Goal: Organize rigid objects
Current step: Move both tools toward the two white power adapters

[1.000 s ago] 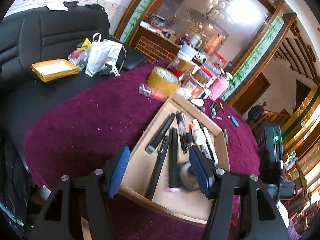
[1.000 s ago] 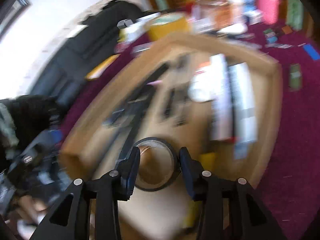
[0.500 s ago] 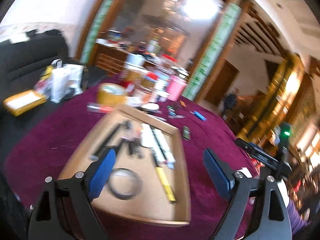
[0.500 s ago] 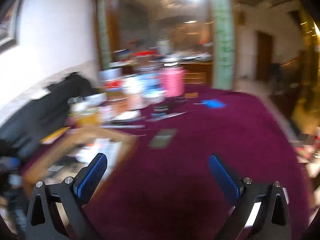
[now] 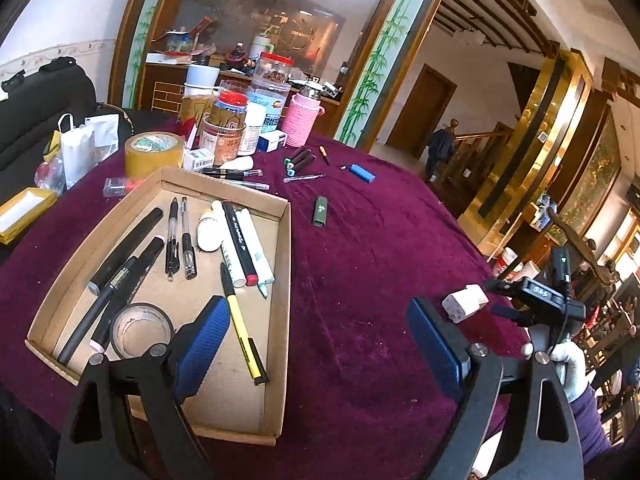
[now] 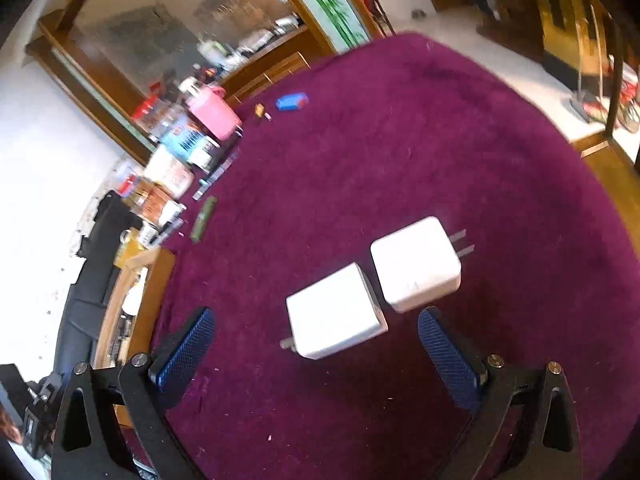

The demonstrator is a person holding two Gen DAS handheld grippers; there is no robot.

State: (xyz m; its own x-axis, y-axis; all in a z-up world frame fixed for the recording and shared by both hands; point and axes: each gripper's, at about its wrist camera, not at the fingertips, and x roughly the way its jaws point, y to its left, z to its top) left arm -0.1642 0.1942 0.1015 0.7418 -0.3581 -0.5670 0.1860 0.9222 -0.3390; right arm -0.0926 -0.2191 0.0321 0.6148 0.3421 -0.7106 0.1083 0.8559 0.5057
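Note:
A shallow cardboard tray (image 5: 282, 264) on the purple tablecloth holds several pens and markers, a yellow pen (image 5: 240, 320) and a small tape roll (image 5: 140, 330). My left gripper (image 5: 316, 346) is open and empty, hovering over the tray's near right corner. My right gripper (image 6: 316, 350) is open and empty, just short of two white plug adapters (image 6: 336, 316) (image 6: 416, 264) lying side by side on the cloth. One adapter shows in the left wrist view (image 5: 464, 302) beside the right gripper's body.
Loose on the cloth beyond the tray: a green lighter (image 5: 320, 211), a blue lighter (image 5: 362, 173), dark markers (image 5: 298, 159). A brown tape roll (image 5: 154, 154), jars and a pink bottle (image 5: 302, 126) crowd the far edge. The table edge drops off at right.
My right gripper let go of the small tape roll in the tray, opened, and swung right to the white adapters. My left gripper opened wider and turned right.

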